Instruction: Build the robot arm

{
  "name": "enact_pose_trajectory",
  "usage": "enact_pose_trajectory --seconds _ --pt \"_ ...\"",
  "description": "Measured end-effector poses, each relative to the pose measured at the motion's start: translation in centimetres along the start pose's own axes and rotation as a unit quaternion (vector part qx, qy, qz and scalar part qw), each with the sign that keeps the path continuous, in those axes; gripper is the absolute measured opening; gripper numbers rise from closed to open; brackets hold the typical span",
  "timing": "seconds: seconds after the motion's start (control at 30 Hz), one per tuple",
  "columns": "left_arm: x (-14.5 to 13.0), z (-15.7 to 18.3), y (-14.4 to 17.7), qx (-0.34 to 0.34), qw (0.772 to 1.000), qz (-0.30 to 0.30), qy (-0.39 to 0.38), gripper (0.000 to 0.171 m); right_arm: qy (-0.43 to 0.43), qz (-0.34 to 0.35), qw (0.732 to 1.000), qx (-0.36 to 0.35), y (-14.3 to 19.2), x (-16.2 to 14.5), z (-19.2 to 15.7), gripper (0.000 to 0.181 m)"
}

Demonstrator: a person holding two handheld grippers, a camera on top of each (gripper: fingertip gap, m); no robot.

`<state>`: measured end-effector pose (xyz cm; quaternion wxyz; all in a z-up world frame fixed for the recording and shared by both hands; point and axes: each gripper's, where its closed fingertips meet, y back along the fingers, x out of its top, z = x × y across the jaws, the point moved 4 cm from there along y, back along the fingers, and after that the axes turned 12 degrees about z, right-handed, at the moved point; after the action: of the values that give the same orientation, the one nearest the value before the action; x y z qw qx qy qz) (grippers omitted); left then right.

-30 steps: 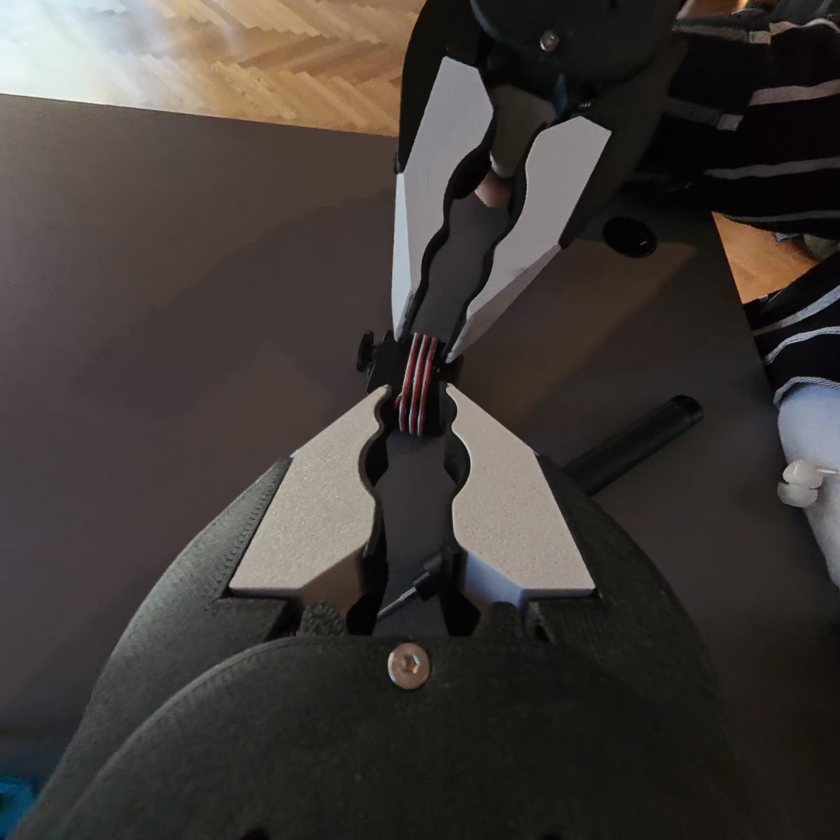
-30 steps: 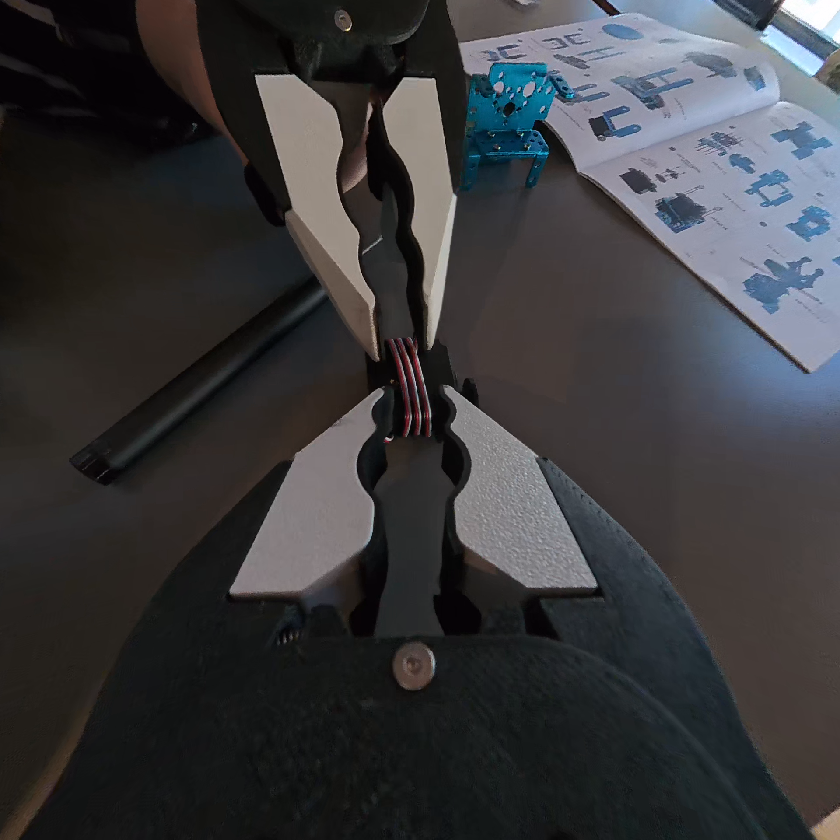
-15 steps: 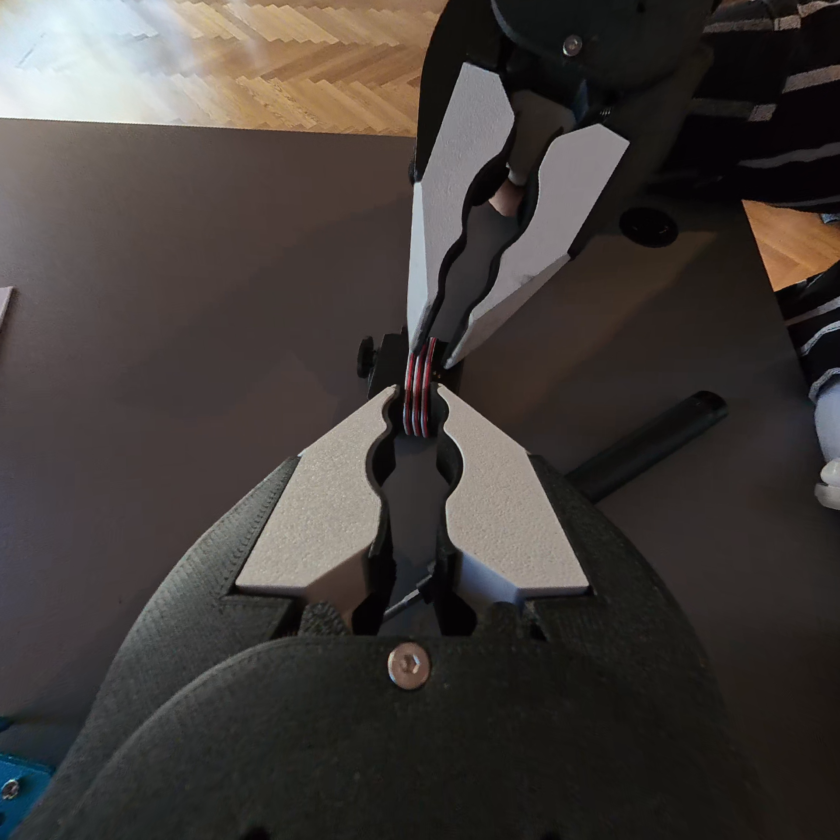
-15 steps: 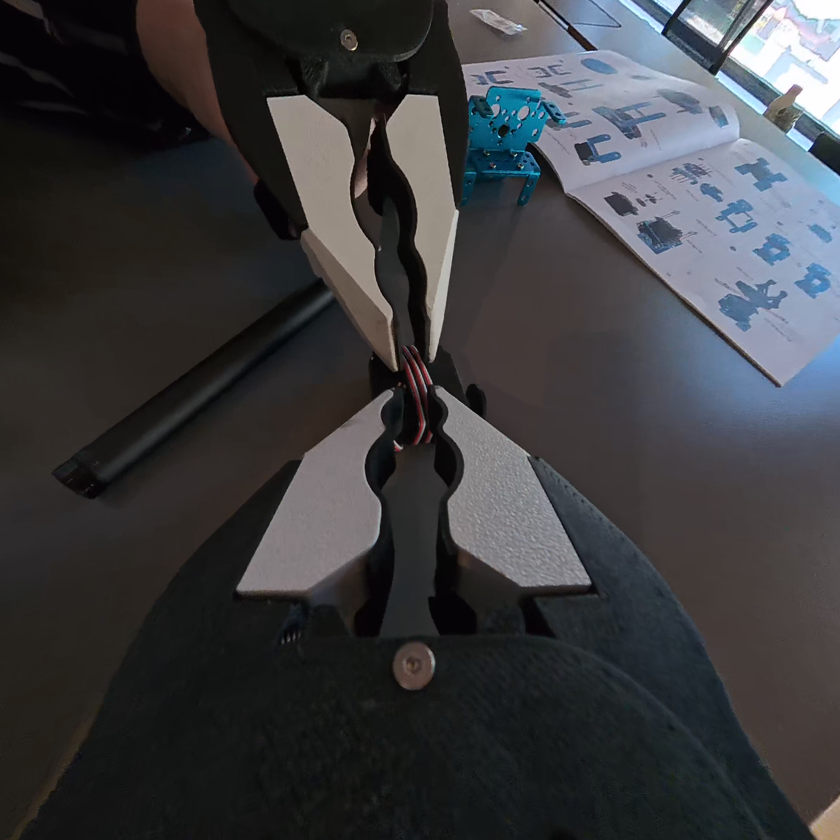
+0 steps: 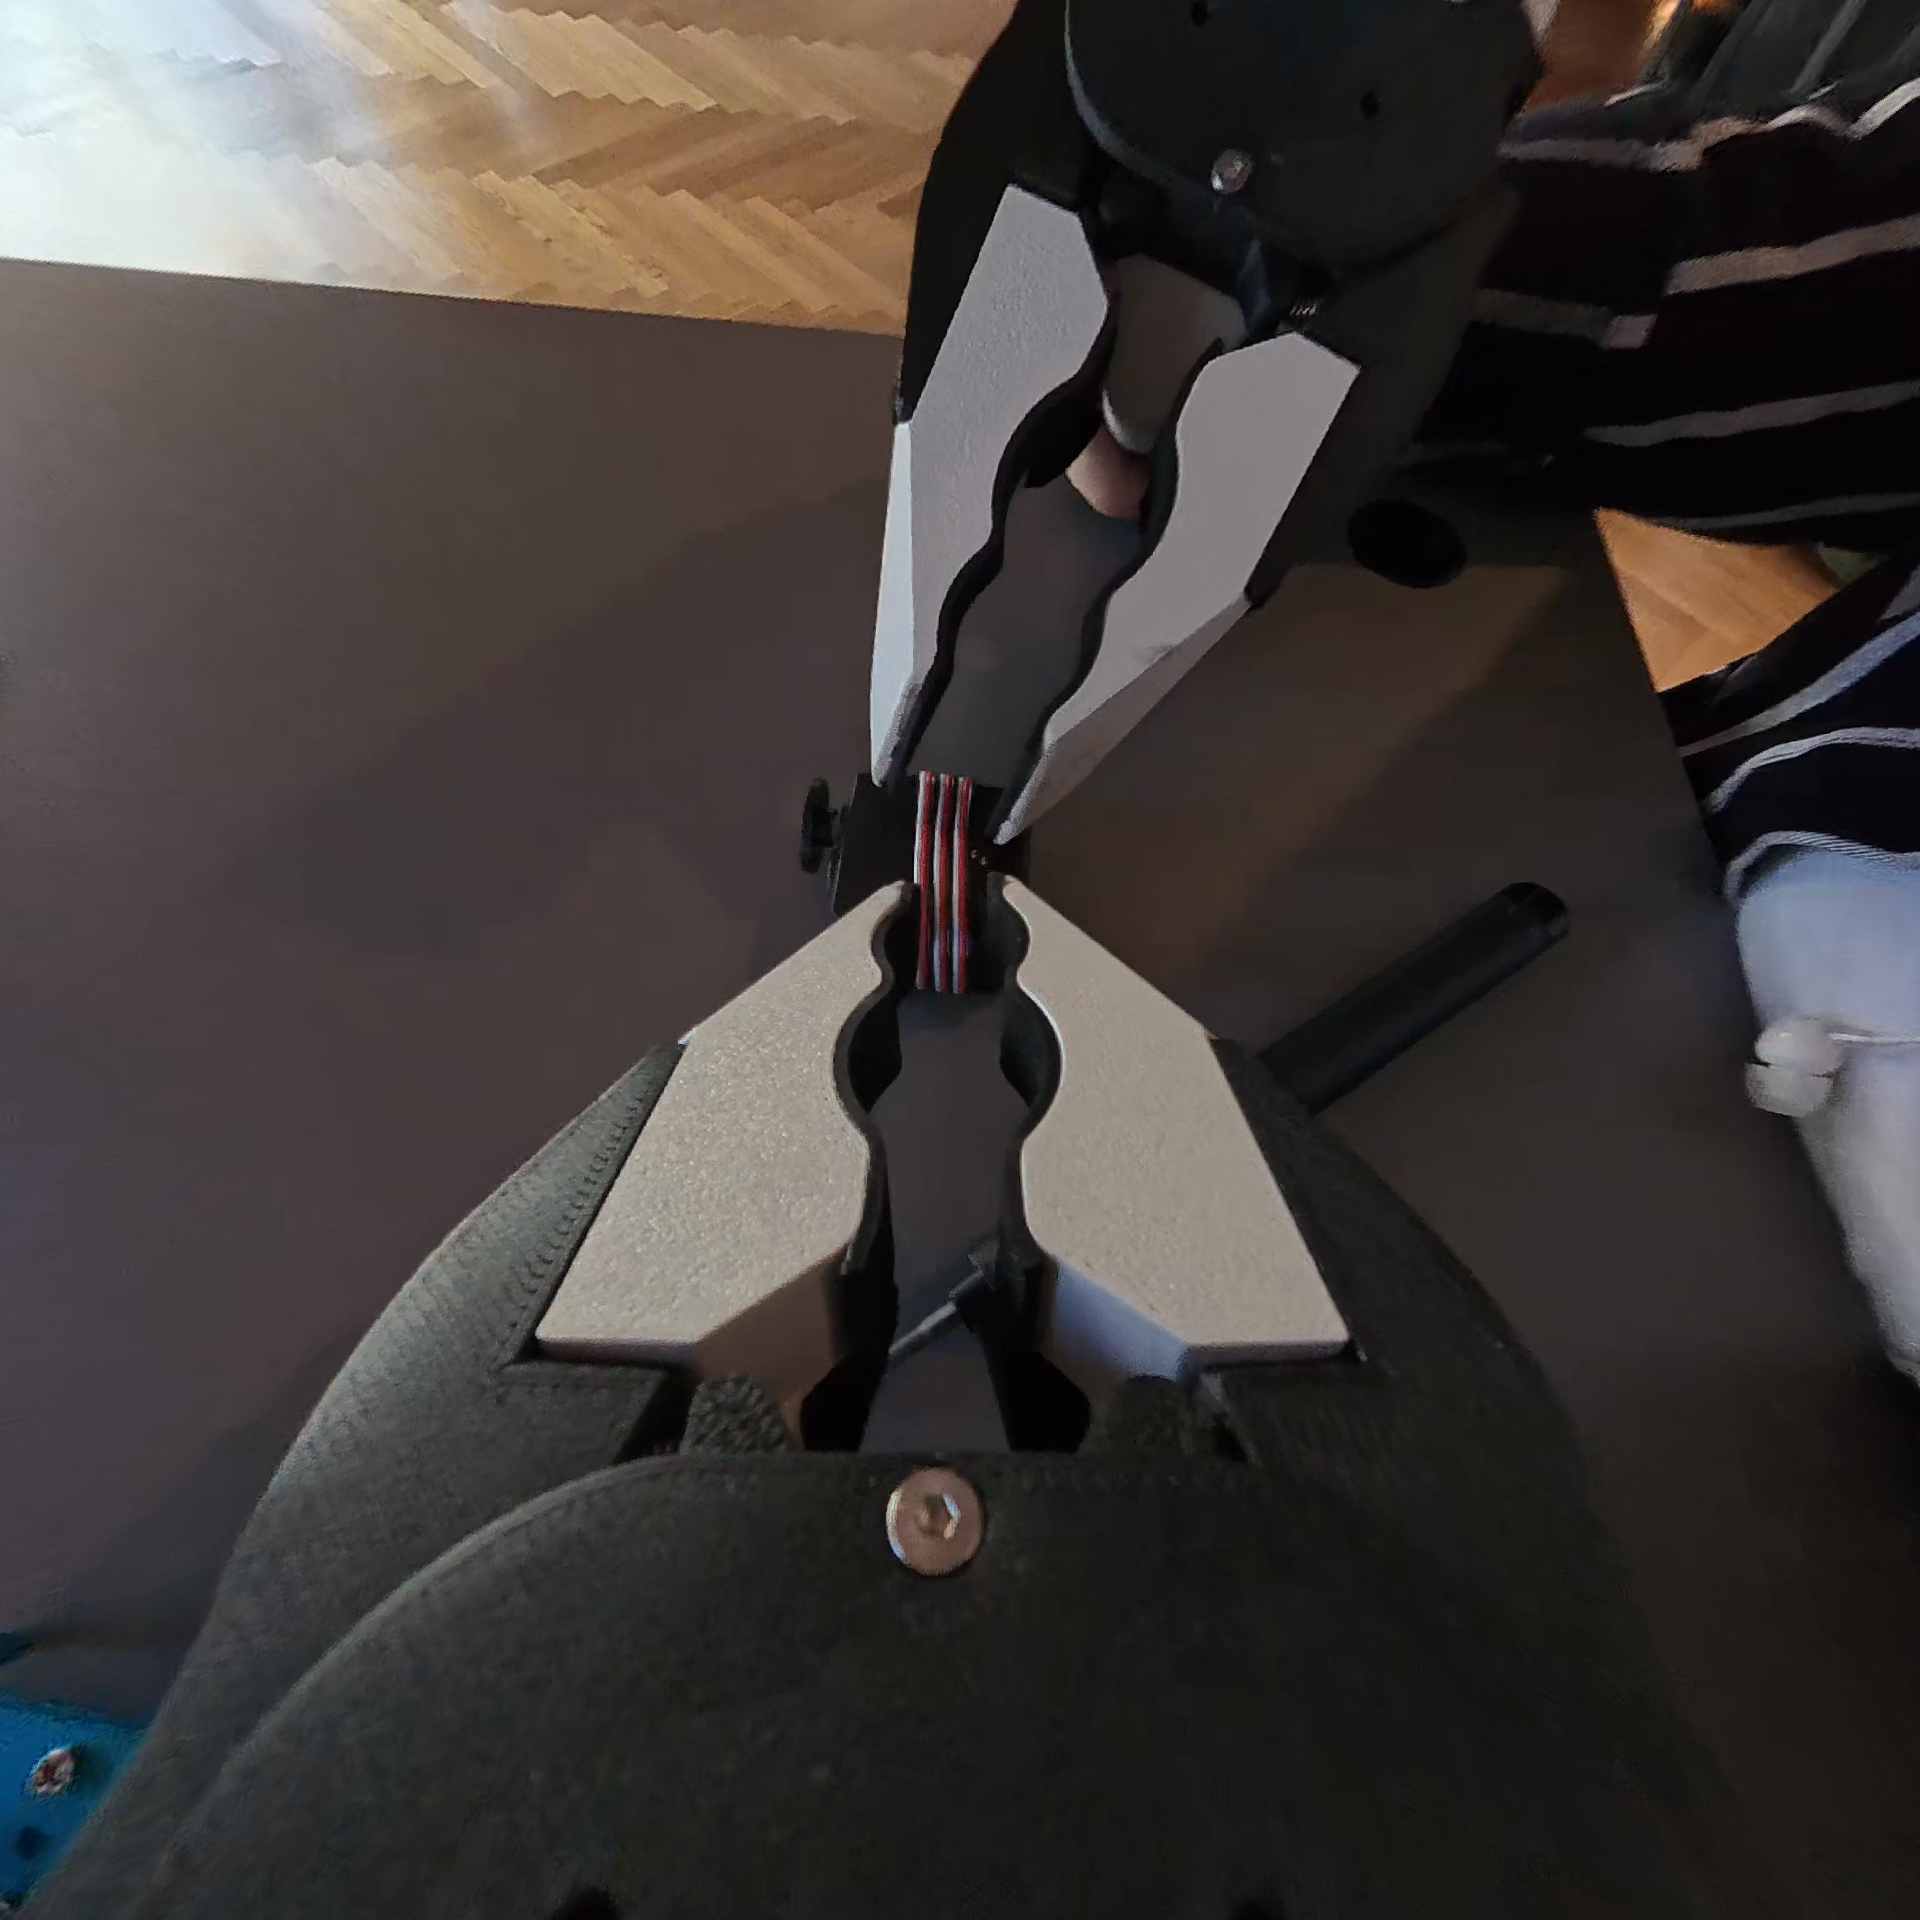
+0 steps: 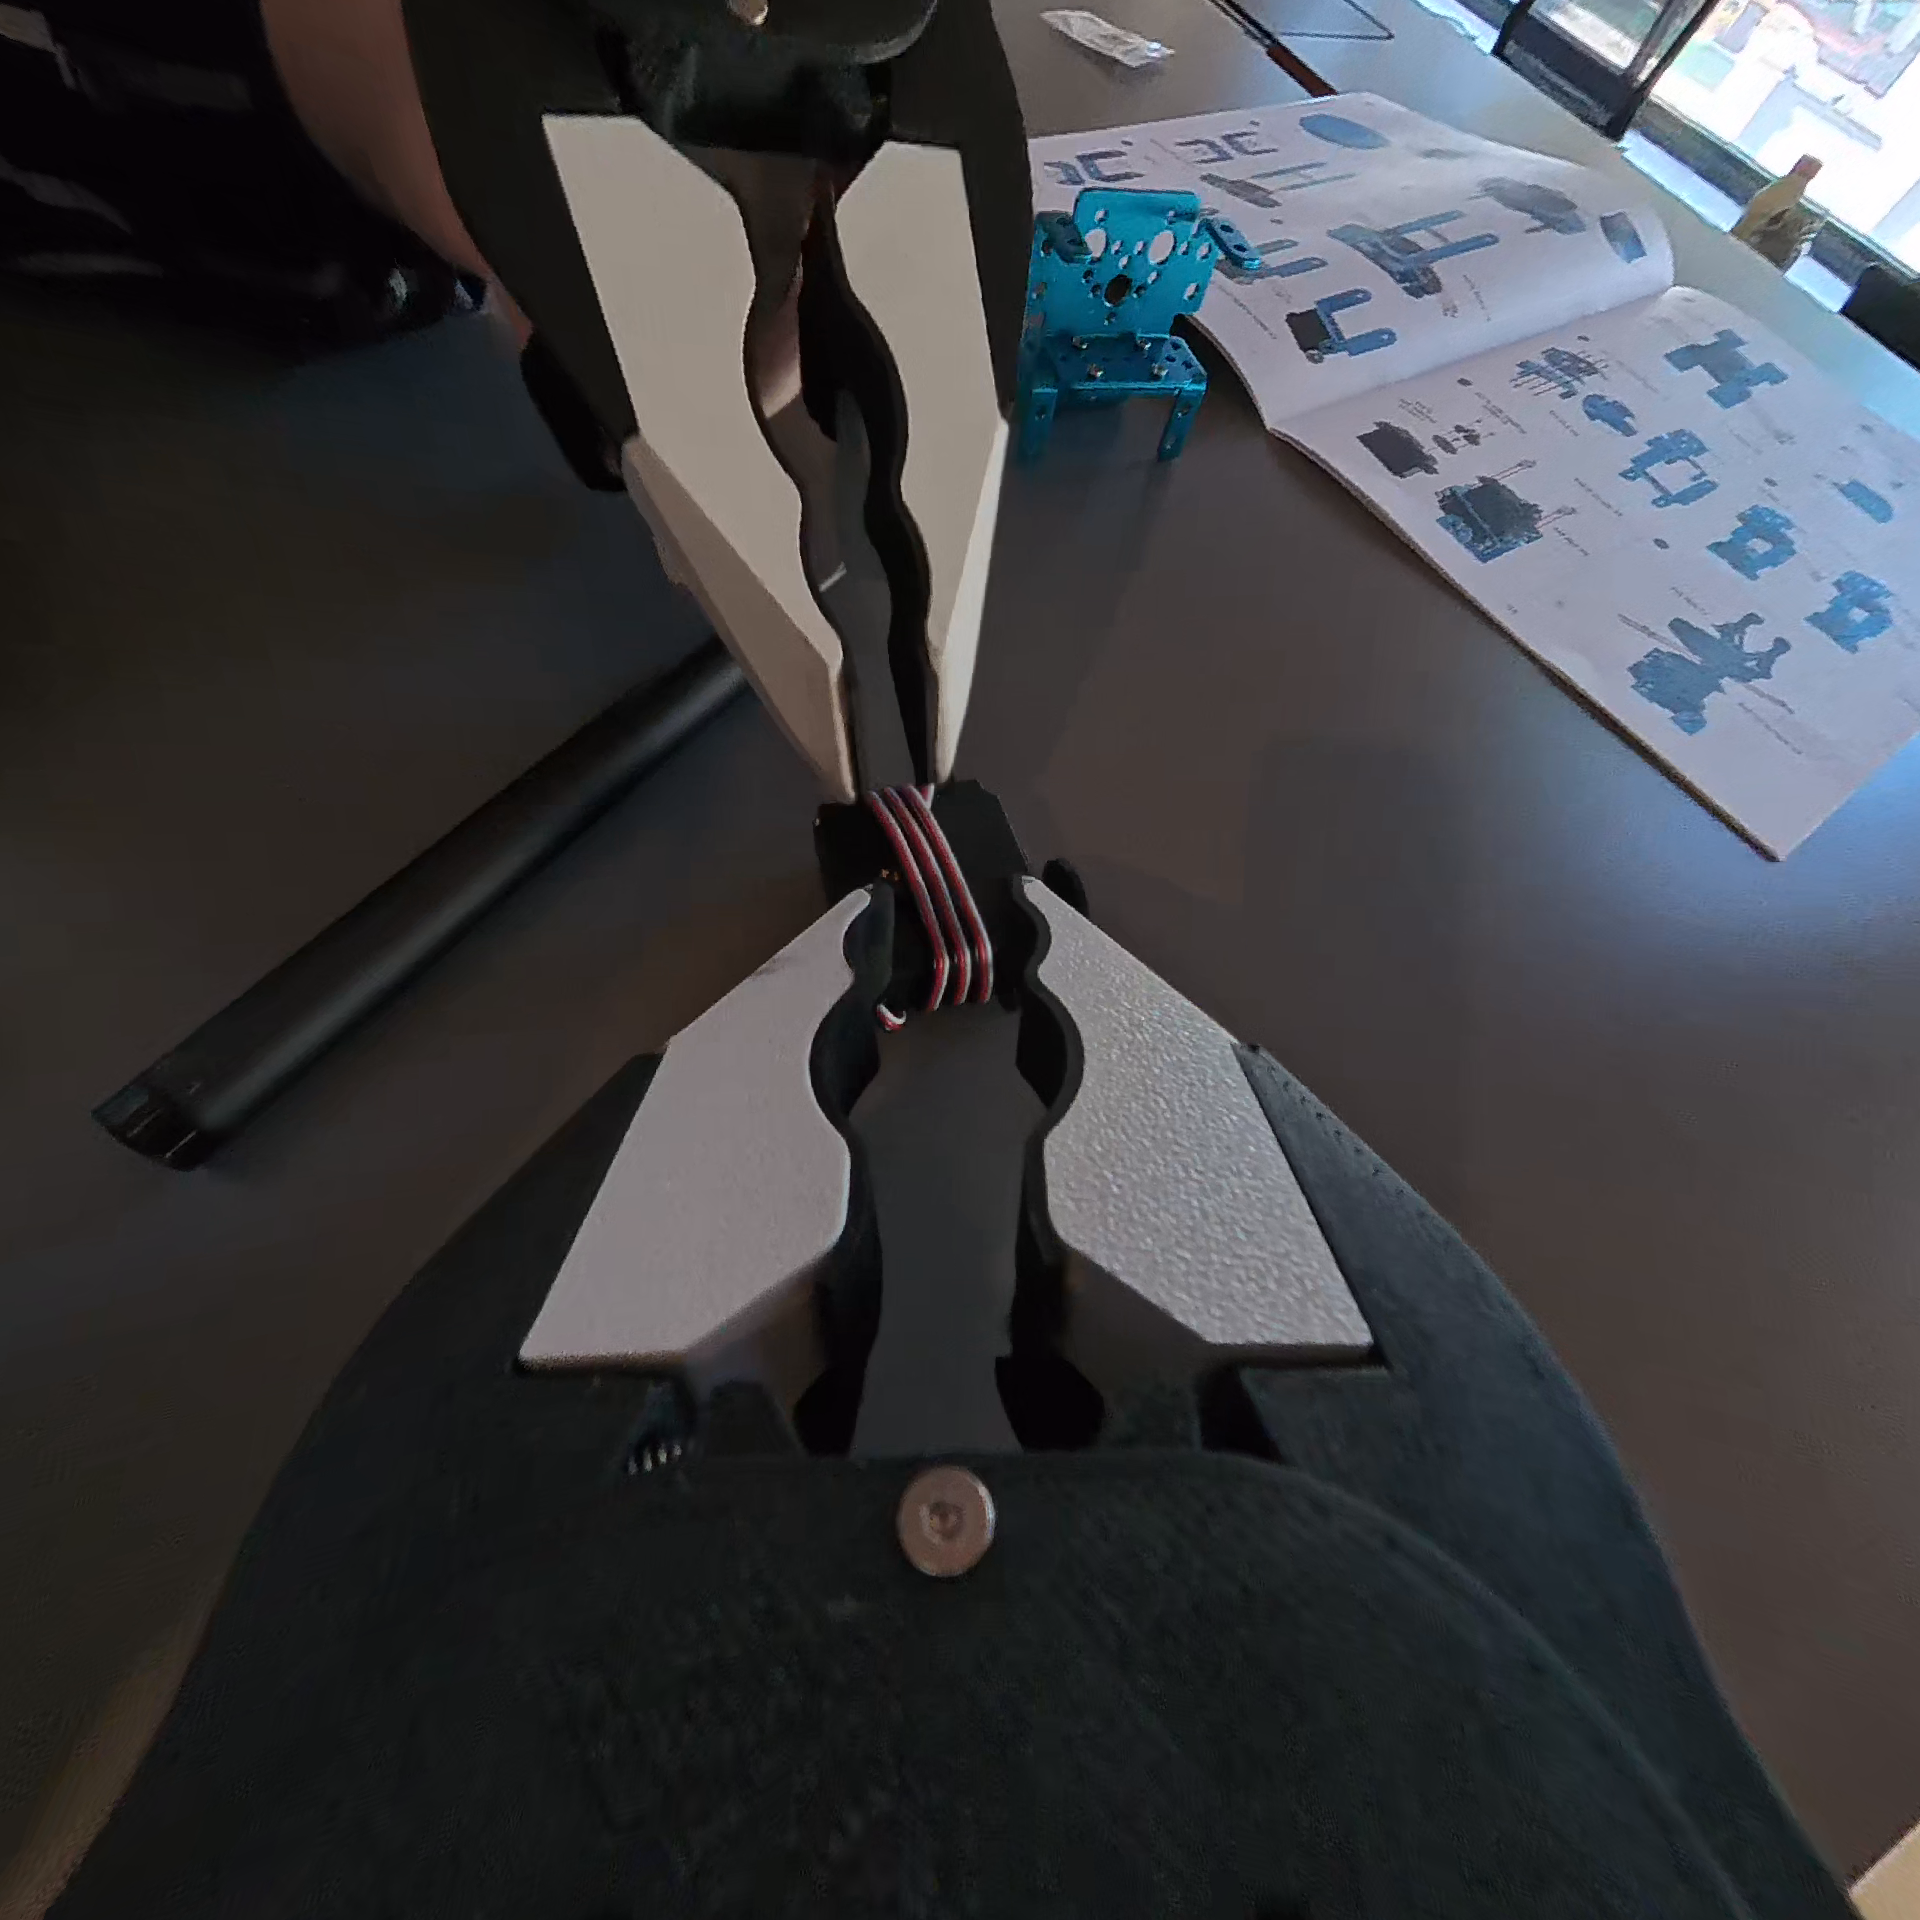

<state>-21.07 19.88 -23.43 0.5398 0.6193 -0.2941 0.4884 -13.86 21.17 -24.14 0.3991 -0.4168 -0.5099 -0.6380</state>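
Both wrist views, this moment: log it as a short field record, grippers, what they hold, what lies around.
left gripper: shut on wire bundle
right gripper: shut on the same bundle, opposite end
bundle: red, white and black loops, over a small black block
surface: dark table
nearby: black tube, blue metal bracket, open booklet

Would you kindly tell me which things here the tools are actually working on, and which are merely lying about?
In hand: left tool and right tool, both closed on the wire bundle; black block under it.
Lying about: black tube, blue bracket, open booklet, all apart on the table.
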Motion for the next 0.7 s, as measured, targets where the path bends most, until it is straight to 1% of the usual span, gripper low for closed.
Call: enact_pose_trajectory --seconds 0.1,0.17,0.23,0.33,0.43,0.57,0.7 --pt "0.21 -0.09 0.56 -0.013 1.000 0.004 0.021 0.011 -0.025 -0.001 0.999 0.022 -0.06 -0.10 0.18 0.022" --pt "-0.09 -0.07 0.42 -0.017 1.000 -0.003 0.027 0.016 -0.038 -0.002 0.999 0.034 -0.12 -0.15 0.36 0.022" --pt "-0.55 -0.14 0.11 -0.010 1.000 -0.014 0.022 0.017 -0.041 -0.006 0.998 0.043 -0.17 -0.16 0.48 0.022" --pt "-0.53 -0.01 -0.10 -0.004 1.000 -0.010 0.010 0.015 -0.040 -0.012 0.998 0.053 -0.24 -0.12 0.52 0.021" --pt "-0.58 -0.14 -0.13 0.006 1.000 -0.010 -0.001 0.010 -0.034 -0.012 0.998 0.048 -0.24 -0.08 0.58 0.018" --pt "-0.62 -0.34 -0.03 0.007 1.000 -0.006 0.007 0.006 -0.023 -0.009 0.999 0.027 -0.20 -0.08 0.66 0.016" --pt "-0.61 -0.36 -0.02 0.002 1.000 -0.003 0.016 0.007 -0.041 -0.001 0.999 0.032 -0.12 -0.17 0.56 0.022"
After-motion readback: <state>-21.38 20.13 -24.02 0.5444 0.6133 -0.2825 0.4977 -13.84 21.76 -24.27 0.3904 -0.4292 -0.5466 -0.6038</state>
